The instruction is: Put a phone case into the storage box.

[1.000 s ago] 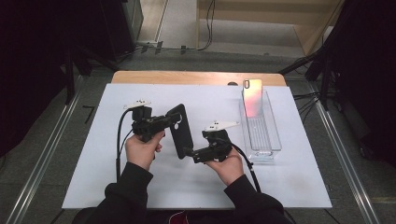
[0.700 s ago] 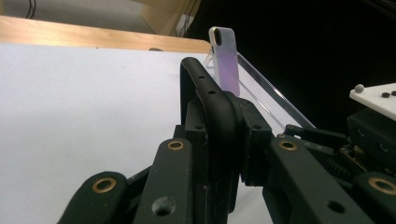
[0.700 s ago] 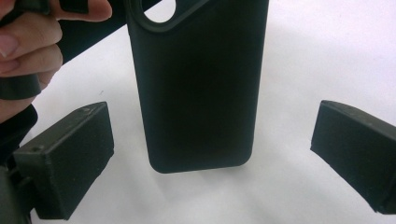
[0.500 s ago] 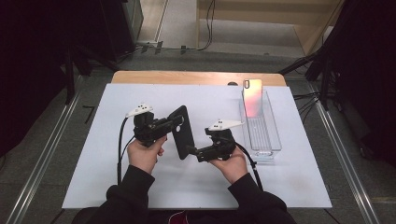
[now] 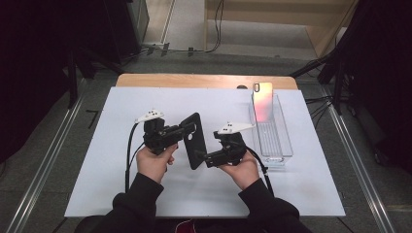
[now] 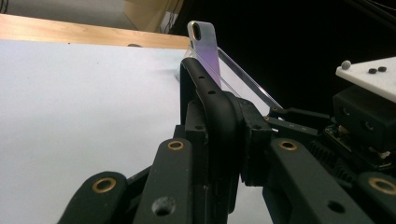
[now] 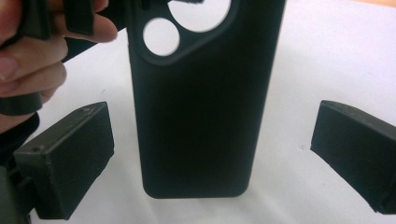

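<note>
High view shows me holding a black phone case (image 5: 194,141) above the white worktop (image 5: 97,121), between my two hands. My left tongs (image 5: 187,130) are clamped on its upper end, near the camera cut-out; in the left gripper view the jaws pinch the case's edge from both sides. My right tongs (image 5: 200,158) stand apart, and the right gripper view has the case's lower end hanging between the open pads (image 7: 70,158) without touching either. I judge the case light and somewhat flexible, with a matte skin that should grip well, so taking it across the long edges near the bottom looks safest. To the right sits a clear tray (image 5: 284,145), and a pinkish phone (image 5: 262,101) leans upright at its far end; whether anything else lies inside I cannot quite tell through the glare.
</note>
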Available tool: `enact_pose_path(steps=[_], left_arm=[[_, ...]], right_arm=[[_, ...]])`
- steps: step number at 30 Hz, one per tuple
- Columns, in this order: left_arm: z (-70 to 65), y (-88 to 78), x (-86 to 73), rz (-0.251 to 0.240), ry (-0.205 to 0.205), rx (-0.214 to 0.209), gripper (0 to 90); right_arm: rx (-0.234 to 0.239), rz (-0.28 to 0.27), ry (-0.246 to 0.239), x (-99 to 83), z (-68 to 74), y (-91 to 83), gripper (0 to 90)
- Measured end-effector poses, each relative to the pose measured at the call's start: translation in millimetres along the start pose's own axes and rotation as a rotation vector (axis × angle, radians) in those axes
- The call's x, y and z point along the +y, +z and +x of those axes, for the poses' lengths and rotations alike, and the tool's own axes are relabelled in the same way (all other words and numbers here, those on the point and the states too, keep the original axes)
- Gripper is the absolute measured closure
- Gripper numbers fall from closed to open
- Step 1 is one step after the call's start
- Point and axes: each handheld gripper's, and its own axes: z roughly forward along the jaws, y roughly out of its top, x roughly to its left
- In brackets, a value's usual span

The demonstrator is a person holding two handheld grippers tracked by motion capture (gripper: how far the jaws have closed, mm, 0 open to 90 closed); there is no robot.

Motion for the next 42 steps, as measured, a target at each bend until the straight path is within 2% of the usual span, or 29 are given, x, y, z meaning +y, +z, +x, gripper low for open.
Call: enact_pose_path(steps=[8,16,37,42], left_arm=[[-5.5,1.9,-0.9,0.008,0.006,-0.010,77.8],[-7.2,4.3,-2.4,0.012,-0.005,-0.020,77.8],[-22.9,15.6,-13.2,0.038,-0.003,-0.041,77.7],[-23.4,16.3,-14.0,0.041,-0.001,-0.036,77.5]], right_arm=[[-0.014,0.013,0.002,7.3,-0.6,0.0,0.0],[-0.030,0.022,-0.007,10.4,1.8,2.6,0.0],[-0.054,0.017,0.020,12.1,1.8,8.0,0.0],[-0.036,0.010,0.018,11.3,1.9,7.1,9.7]])
